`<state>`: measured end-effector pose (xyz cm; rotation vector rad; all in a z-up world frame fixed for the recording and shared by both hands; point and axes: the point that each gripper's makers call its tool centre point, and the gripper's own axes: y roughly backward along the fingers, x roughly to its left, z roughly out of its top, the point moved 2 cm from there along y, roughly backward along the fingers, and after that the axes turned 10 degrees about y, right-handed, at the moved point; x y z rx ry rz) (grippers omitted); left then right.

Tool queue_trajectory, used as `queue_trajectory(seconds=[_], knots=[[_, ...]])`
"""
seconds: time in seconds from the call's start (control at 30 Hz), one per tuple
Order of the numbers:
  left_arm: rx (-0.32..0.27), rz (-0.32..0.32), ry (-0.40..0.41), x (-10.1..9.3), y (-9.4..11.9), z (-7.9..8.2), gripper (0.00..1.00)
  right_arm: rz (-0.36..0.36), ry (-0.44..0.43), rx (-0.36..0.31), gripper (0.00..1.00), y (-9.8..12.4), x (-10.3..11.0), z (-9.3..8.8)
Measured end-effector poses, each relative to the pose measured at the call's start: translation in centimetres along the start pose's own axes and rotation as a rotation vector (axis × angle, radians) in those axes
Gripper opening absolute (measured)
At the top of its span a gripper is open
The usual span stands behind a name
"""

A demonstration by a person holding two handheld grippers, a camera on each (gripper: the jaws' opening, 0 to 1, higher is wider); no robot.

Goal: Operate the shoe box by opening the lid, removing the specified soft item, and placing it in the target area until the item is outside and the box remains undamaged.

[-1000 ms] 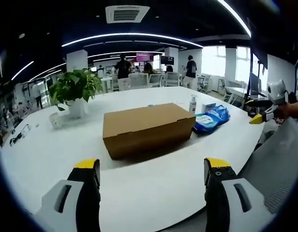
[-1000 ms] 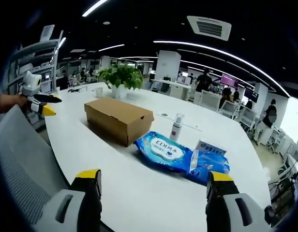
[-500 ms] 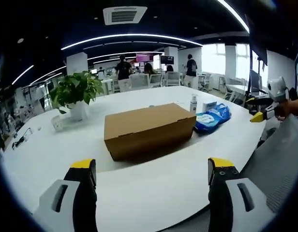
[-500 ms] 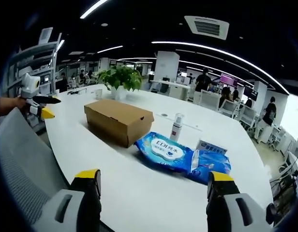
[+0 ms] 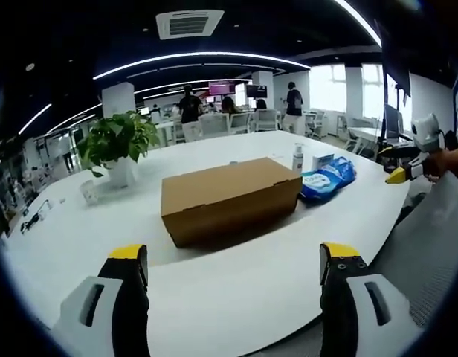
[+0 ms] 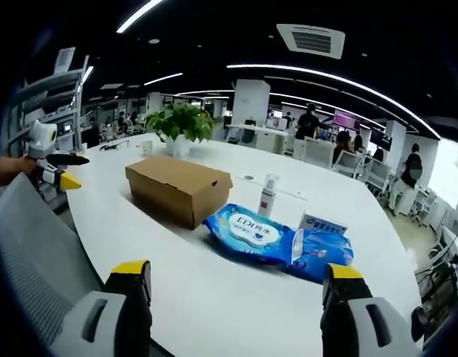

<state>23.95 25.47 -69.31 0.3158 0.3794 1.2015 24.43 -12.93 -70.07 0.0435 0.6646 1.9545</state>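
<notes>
Shoe box: the brown cardboard shoe box (image 5: pixel 229 200) sits closed on the white tabletop (image 5: pixel 236 282), lid flat down, so nothing of its contents can be seen; it also shows in the right gripper view (image 6: pixel 177 188).
Blue wipes pack: a soft blue wipes pack (image 6: pixel 251 233) lies flat on the tabletop just beside the shoe box's short end, outside the box; in the left gripper view it lies at the box's far right end (image 5: pixel 318 182).
Second blue pack: a second blue pack (image 6: pixel 323 253) touches the wipes pack on the side away from the shoe box, with a small white carton (image 6: pixel 321 223) just behind it.
Pump bottle: a small white pump bottle (image 6: pixel 267 197) stands upright behind the wipes pack, near the shoe box's end.
Potted plant: a green potted plant (image 5: pixel 116 145) stands on the tabletop beyond the shoe box's other end, a small white cup (image 5: pixel 88 191) near it.
Left gripper: the left gripper (image 5: pixel 233 256) hangs short of the shoe box, jaws spread wide, nothing between them.
Right gripper: the right gripper (image 6: pixel 236 271) hovers over the tabletop edge short of the wipes pack, jaws wide apart and empty.
Chair: a grey mesh chair (image 6: pixel 32 260) stands at the tabletop edge near the shoe box.
</notes>
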Motion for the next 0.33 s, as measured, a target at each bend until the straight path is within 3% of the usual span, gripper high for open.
queue_trajectory(seconds=[0.33], knots=[[0.001, 0.005, 0.000, 0.00, 0.05, -0.04, 1.00, 0.013, -0.004, 0.015, 0.97, -0.12, 0.27, -0.27]])
